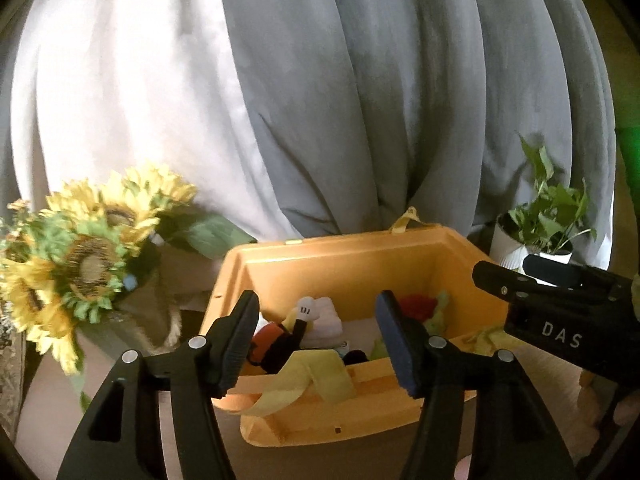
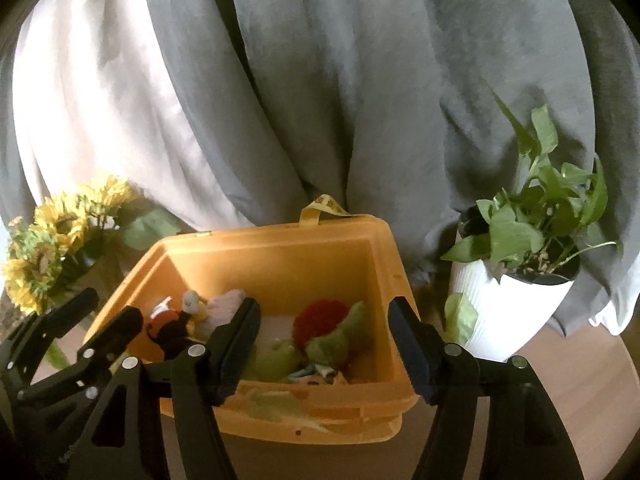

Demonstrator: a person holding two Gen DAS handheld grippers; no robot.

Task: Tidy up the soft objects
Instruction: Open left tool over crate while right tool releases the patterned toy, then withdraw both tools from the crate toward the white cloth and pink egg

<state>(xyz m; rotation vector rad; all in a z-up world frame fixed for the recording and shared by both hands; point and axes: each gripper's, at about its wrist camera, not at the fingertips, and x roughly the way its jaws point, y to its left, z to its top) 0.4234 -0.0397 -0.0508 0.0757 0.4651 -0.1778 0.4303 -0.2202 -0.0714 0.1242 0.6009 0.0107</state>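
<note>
An orange bin [image 1: 344, 264] [image 2: 280, 256] stands on the table and holds several soft things: a dark plush toy [image 1: 280, 340] [image 2: 172, 328], a folded white cloth [image 1: 326, 316] [image 2: 226, 304], a red fuzzy ball [image 1: 418, 306] [image 2: 320, 318] and green plush pieces [image 2: 340, 340]. A yellow-green strap [image 1: 312, 380] hangs over the near rim. My left gripper [image 1: 316, 340] is open and empty just before the bin's near rim. My right gripper [image 2: 324, 344] is open and empty over the near rim; it also shows in the left wrist view [image 1: 560, 304].
Yellow sunflowers [image 1: 80, 248] [image 2: 52, 240] stand left of the bin. A potted green plant in a white pot [image 2: 516, 300] [image 1: 532, 240] stands to the right. Grey and white curtains [image 2: 320, 80] hang close behind. The wooden tabletop [image 2: 592, 384] shows at right.
</note>
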